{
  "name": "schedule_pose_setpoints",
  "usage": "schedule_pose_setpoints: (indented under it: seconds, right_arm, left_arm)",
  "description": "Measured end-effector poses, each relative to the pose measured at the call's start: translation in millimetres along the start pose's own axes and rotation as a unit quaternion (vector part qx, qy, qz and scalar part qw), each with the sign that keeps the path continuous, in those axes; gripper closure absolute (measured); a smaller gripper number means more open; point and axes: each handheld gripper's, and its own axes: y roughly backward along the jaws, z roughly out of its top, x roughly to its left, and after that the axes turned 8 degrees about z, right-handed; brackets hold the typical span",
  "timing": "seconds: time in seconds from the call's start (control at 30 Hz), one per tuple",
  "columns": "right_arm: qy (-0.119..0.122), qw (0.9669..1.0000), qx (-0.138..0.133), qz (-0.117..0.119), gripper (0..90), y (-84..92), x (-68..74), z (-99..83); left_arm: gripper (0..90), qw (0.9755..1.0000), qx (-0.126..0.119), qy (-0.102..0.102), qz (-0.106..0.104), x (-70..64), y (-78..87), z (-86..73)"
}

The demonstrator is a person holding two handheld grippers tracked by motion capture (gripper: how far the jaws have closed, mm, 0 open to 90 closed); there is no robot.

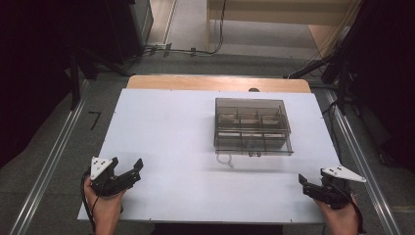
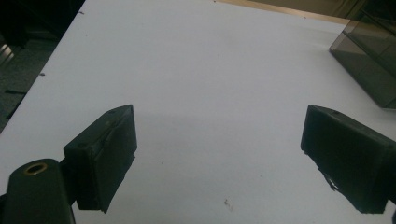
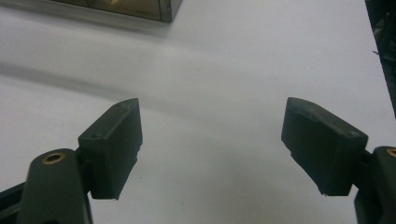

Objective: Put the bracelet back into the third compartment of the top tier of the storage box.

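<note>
you're at the very start here. both grippers sit at the near edge of the table (image 1: 161, 122), the left gripper (image 1: 128, 172) at the near left corner and the right gripper (image 1: 307, 185) at the near right, jaws spread wide on each, nothing between them. the box (image 1: 252, 126), a smoky see-through organizer with dividers, sits right of centre toward the far side, well apart from both. my guess is the next move is a reach to the box, probably its near front where a small white hook (image 1: 225, 159) lies just beside it. hard to tell if the lid is latched or what's in the compartments, too dim. in your gripper views the box is cut off at the frame edge.
</note>
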Motion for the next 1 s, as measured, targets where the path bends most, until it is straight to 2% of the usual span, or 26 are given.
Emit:
schedule_pose_setpoints:
  seconds: [0.4, 0.67, 0.77, 1.0]
  right_arm:
    - [0.005, 0.9999, -0.002, 0.010, 19.1, -0.6, 5.1, 1.3]
    - [0.021, 0.9995, -0.009, 0.023, 19.1, -2.4, 13.3, 4.4]
    - [0.036, 0.9987, -0.011, 0.034, 19.1, -4.4, 19.8, 6.7]
    - [0.044, 0.9981, -0.008, 0.041, 19.1, -7.4, 26.5, 9.2]
  left_arm:
    - [10.7, 1.0000, 0.001, 0.000, 0.000, 0.1, -0.3, -0.1]
    - [10.7, 1.0000, 0.001, -0.001, 0.000, 0.0, -0.7, -0.2]
    - [10.7, 1.0000, 0.001, -0.001, 0.001, 0.0, -1.1, -0.4]
    - [10.7, 1.0000, 0.001, -0.001, 0.001, -0.1, -0.9, -0.4]
